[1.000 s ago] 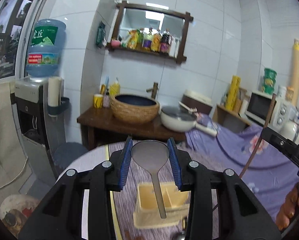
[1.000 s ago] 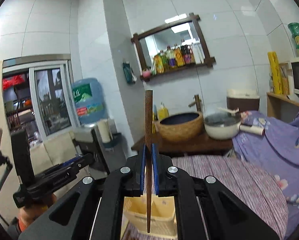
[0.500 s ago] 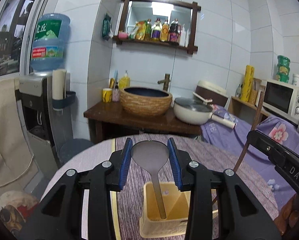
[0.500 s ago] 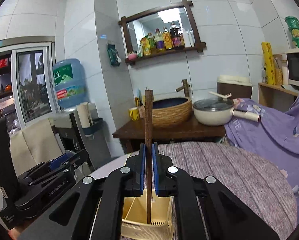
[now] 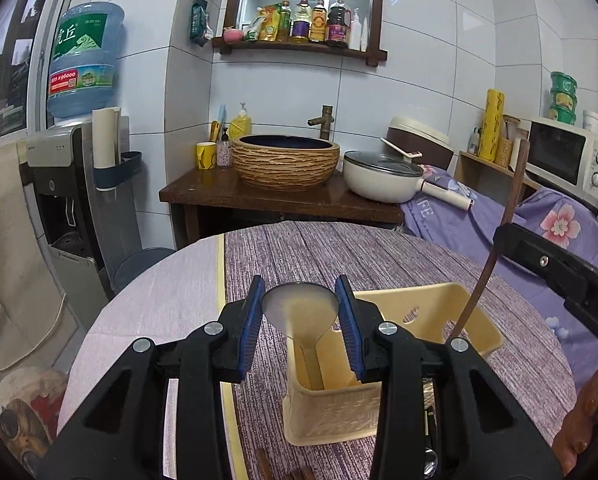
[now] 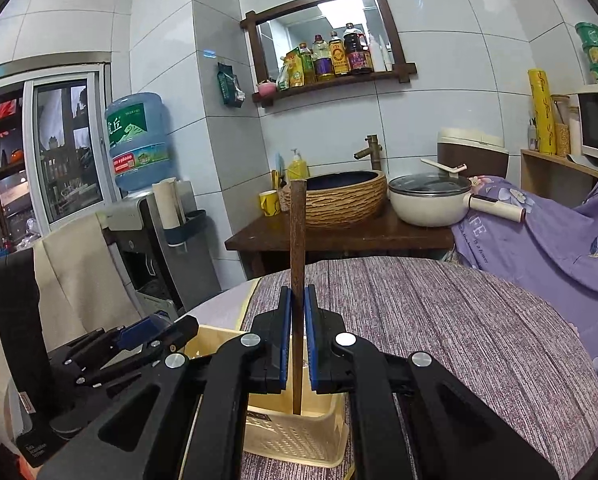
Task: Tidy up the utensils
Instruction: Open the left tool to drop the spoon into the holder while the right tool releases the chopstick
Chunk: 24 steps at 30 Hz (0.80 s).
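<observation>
My left gripper [image 5: 301,320] is shut on the bowl of a metal spoon [image 5: 301,308], whose handle hangs down into the left compartment of a cream plastic utensil holder [image 5: 335,416] on the round table. My right gripper [image 6: 297,336] is shut on dark wooden chopsticks [image 6: 297,248] held upright, with their lower tips inside the same holder [image 6: 295,436]. The chopsticks [image 5: 499,240] and the right gripper [image 5: 559,276] also show at the right of the left wrist view. The left gripper [image 6: 131,344] shows at the left of the right wrist view.
The round table has a purple striped cloth [image 5: 339,252]. Behind it stands a wooden counter with a woven basin [image 5: 285,162] and a white pot [image 5: 383,176]. A water dispenser [image 5: 65,184] stands at the left. More utensils lie by the holder's base [image 5: 429,456].
Both grippers have come down and closer to the holder. The spoon handle and the chopstick tips now reach deeper into it.
</observation>
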Each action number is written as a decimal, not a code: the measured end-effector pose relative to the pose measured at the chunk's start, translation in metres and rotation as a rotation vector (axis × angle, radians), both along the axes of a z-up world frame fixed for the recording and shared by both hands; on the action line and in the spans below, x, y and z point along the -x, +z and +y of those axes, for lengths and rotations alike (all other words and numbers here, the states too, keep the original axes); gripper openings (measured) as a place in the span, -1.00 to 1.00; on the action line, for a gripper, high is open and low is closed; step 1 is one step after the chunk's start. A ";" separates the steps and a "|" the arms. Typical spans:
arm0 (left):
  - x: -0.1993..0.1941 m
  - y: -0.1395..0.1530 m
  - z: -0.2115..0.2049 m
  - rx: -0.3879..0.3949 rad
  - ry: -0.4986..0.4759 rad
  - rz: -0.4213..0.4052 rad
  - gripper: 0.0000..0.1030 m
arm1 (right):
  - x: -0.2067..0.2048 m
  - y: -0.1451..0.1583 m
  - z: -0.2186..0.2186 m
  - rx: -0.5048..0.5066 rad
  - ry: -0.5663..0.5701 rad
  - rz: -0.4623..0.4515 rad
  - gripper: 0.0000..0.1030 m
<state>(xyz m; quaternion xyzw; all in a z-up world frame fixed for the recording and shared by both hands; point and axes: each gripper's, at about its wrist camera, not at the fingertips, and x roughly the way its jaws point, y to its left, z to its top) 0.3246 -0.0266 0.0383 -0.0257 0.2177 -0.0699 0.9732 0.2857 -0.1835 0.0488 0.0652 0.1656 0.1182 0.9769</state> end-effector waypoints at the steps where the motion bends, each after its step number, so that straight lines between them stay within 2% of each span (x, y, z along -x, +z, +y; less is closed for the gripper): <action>1: 0.000 -0.001 -0.002 -0.008 -0.005 0.002 -0.29 | 0.000 -0.001 0.000 0.000 -0.002 0.000 -0.86; 9: 0.003 -0.005 -0.008 -0.015 -0.017 0.017 -0.28 | 0.001 -0.001 -0.004 -0.014 -0.010 0.003 -0.83; 10: 0.003 -0.004 -0.007 -0.009 -0.016 0.018 -0.26 | 0.002 -0.001 -0.004 -0.013 -0.011 0.001 -0.75; 12: 0.005 -0.002 -0.005 0.010 -0.019 0.020 -0.20 | 0.005 0.000 -0.006 -0.011 -0.019 -0.011 -0.40; 13: 0.008 -0.001 -0.003 0.021 -0.020 0.020 -0.06 | 0.007 0.001 -0.008 -0.016 -0.021 -0.018 -0.10; 14: 0.011 0.000 -0.001 0.031 -0.019 0.014 0.14 | 0.011 0.002 -0.009 -0.021 -0.027 -0.028 -0.01; 17: 0.025 0.005 0.003 0.045 -0.019 -0.016 0.51 | 0.021 0.005 -0.011 -0.009 -0.034 -0.040 0.03; 18: 0.030 0.006 0.003 0.046 -0.025 -0.017 0.56 | 0.026 0.005 -0.012 -0.002 -0.039 -0.039 0.07; 20: 0.042 0.006 0.006 0.044 -0.026 -0.019 0.67 | 0.036 0.006 -0.014 0.007 -0.039 -0.033 0.29; 23: 0.062 0.001 0.013 0.025 -0.007 -0.016 0.89 | 0.053 0.004 -0.015 0.042 -0.036 -0.020 0.44; 24: 0.069 -0.002 0.015 0.023 0.002 -0.011 0.89 | 0.059 0.002 -0.015 0.059 -0.037 -0.007 0.47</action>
